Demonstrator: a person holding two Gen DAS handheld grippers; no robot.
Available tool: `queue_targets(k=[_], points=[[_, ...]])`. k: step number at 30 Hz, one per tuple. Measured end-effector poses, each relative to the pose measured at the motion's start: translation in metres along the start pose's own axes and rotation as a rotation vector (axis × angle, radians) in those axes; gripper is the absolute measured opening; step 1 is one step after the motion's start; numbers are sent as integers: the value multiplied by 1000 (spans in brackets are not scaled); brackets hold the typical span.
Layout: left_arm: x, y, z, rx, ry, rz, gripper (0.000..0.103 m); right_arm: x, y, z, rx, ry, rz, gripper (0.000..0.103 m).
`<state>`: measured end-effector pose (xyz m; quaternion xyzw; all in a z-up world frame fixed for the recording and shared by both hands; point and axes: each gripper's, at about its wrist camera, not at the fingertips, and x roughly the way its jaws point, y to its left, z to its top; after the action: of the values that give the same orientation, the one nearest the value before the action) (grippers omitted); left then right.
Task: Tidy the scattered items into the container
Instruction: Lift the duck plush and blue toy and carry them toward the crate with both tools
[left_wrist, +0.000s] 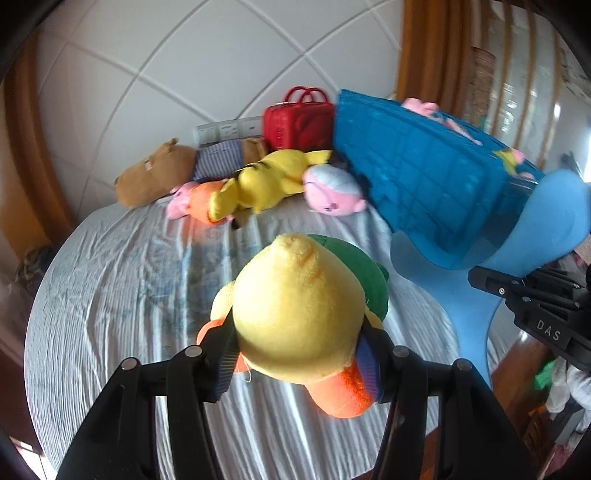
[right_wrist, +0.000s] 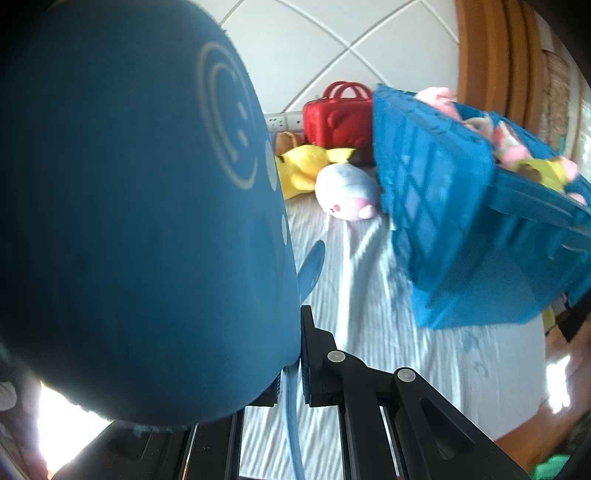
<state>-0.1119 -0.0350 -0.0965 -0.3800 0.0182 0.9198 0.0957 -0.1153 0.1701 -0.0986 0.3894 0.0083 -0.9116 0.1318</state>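
1. the left gripper (left_wrist: 295, 354) is clamped on a yellow plush toy (left_wrist: 295, 310) with orange feet and a green back; its two fingers press the toy's sides, and the toy is lifted clear of the bed (left_wrist: 110, 295).
2. the right gripper (right_wrist: 290, 384) is closed tight on a thin flap of a blue plush toy (right_wrist: 129, 221); the toy's big rounded body bulges up and to the left of the fingers and fills most of the right wrist view. a pale smiley mark shows on it.
3. the blue crate (left_wrist: 424, 173), the container, is ahead and to the right of the left gripper, and ahead-right of the right gripper too. it looks tilted and blurred; whether it rests on the bed i cannot tell. pink and yellow soft toys already lie inside it.
4. further ahead of the left gripper, a row of items lies on the bed: a brown plush (left_wrist: 155, 177) in a striped shirt at far left, a small pink and orange plush (left_wrist: 188, 201) beside it, a yellow plush with dark stripes (left_wrist: 266, 181) in the middle, and a pink and white plush (left_wrist: 332, 192) right beside the crate's near corner.
5. a red toy suitcase (left_wrist: 299, 122) stands behind that row, just left of the crate, against the white tiled wall.
6. in the left wrist view the right gripper's black body sits off to the right, below the crate, with the blue plush toy above it.
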Motion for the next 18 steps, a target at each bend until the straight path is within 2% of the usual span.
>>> queue_targets(k=[12, 18], points=[[-14, -67, 13, 186, -30, -183, 54, -75, -33, -22, 113, -46, -177, 8], [-13, -114, 19, 252, -25, -237, 54, -98, -68, -34, 156, -51, -229, 8]])
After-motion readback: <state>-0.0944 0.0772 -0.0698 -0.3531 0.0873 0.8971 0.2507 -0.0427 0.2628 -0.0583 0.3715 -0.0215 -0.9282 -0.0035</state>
